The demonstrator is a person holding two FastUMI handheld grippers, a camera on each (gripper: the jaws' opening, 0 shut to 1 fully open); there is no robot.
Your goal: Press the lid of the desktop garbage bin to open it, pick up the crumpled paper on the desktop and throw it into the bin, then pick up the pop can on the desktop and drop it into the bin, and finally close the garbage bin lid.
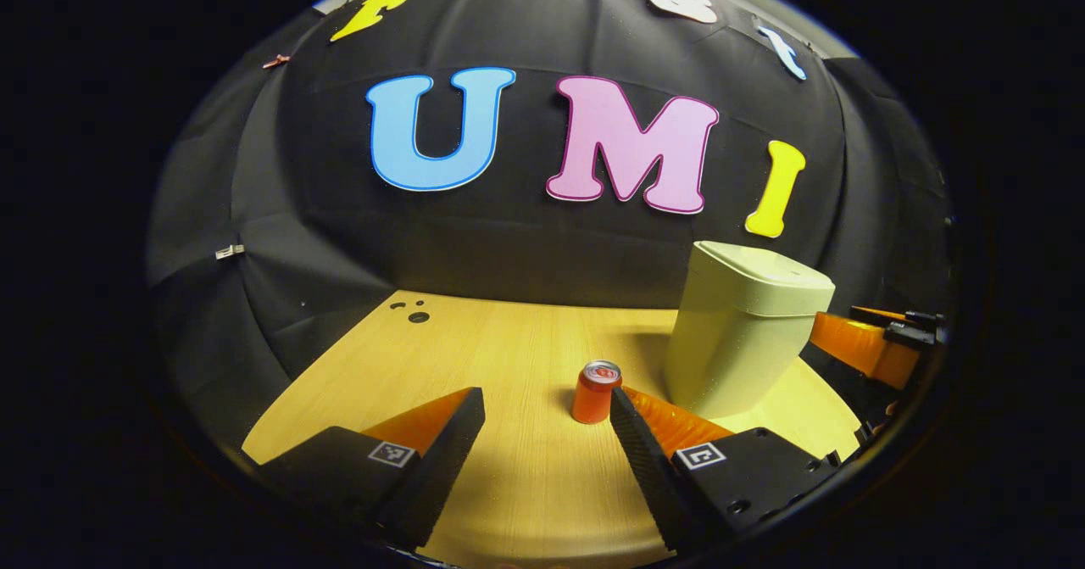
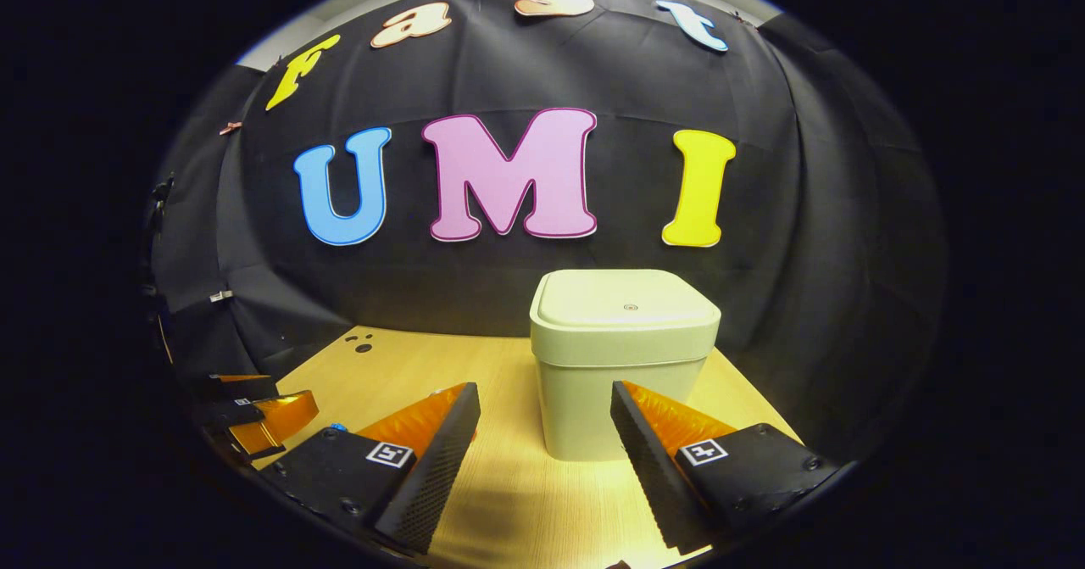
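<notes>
In the left gripper view, the left gripper (image 1: 547, 399) hangs over the wooden bench (image 1: 509, 348) with its fingers (image 1: 445, 450) spread wide and holding nothing. A red pop can (image 1: 596, 392) stands upright on the bench just ahead of the fingertips, close against the inner edge of the finger on the right side of that view; whether it touches that finger cannot be told. Beyond that same finger and farther off stands the pale green desktop garbage bin (image 1: 737, 331), its lid (image 1: 767, 268) down and flat. Past the bin, at the far right edge of this view, part of the other gripper shows low over the bench.

In the right gripper view, the right gripper (image 2: 547, 399) is also released, its fingers (image 2: 436, 459) set well apart with nothing between them. The garbage bin (image 2: 623, 365) sits on the bench (image 2: 424, 365) straight ahead, slightly toward the finger on the right side of that view, whose tip overlaps the bin's lower front. The lid (image 2: 627, 302) is closed, with a small mark near its middle. Well off beyond the finger on the left side of that view, at the edge, the left gripper (image 2: 246, 412) shows low over the bench. A few small dark holes (image 2: 363, 344) mark the far corner of the bench.
</notes>
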